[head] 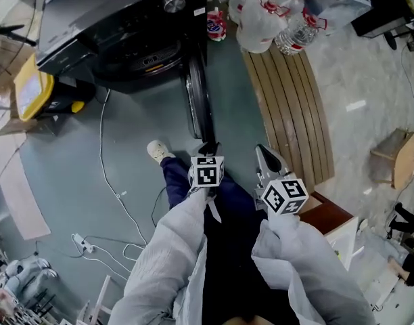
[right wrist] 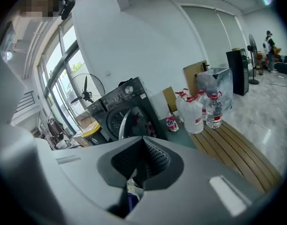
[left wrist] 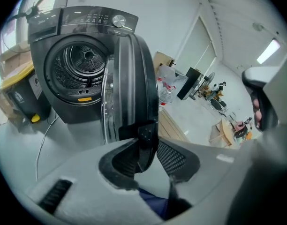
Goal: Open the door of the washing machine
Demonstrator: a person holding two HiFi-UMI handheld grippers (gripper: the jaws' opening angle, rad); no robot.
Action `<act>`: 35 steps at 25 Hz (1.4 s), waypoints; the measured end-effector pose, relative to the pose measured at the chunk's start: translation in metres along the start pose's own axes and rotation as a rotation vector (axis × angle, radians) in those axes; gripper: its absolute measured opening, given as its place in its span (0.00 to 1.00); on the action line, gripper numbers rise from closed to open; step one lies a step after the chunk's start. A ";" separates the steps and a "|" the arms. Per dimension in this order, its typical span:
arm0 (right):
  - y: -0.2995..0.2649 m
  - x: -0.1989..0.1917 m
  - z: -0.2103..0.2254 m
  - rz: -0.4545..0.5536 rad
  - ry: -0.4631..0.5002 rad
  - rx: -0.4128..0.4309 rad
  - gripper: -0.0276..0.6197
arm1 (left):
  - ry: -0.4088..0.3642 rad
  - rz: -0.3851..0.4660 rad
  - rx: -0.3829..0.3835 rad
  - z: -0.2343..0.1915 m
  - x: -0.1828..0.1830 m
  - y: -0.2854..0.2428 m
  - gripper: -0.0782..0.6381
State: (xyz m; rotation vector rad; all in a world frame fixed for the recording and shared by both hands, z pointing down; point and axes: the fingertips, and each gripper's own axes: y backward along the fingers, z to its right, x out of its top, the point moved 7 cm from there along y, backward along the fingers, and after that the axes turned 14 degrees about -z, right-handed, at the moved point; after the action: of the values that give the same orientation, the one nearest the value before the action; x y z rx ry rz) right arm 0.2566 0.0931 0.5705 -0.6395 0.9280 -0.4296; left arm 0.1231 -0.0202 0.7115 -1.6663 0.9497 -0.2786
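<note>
washer (head: pixel 119 26) door (left wrist: pixel 129 78) is swung wide open, standing edge-on beside the drum opening (left wrist: pixel 82 67). left gripper (left wrist: pixel 150 150) is partly open with the door's edge between its jaws: it sits against one pad, with a visible gap to the other, so no clamp. right gripper (right wrist: pixel 143 161) has its pads closed together, nothing in them, and is held just beside the left one, near the wooden bench (head: pixel 291 114).

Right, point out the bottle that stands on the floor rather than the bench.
The small red-and-blue-labelled bottle beside the washing machine; the jugs and clear water bottle stand on the wooden bench.
</note>
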 end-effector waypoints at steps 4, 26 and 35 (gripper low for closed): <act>0.011 -0.002 0.020 0.030 -0.048 -0.050 0.06 | 0.001 0.003 -0.037 0.024 0.010 -0.013 0.28; 0.076 -0.003 0.054 0.106 -0.120 -0.104 0.06 | -0.084 -0.116 -0.311 0.088 0.013 0.011 0.37; 0.081 0.035 0.008 0.085 -0.041 0.051 0.06 | -0.019 0.069 -0.320 0.069 0.012 0.124 0.35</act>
State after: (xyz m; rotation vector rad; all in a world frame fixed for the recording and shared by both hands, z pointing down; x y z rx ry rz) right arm 0.2883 0.1346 0.4983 -0.5585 0.8997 -0.3617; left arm 0.1193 0.0162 0.5740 -1.9174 1.0771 -0.0657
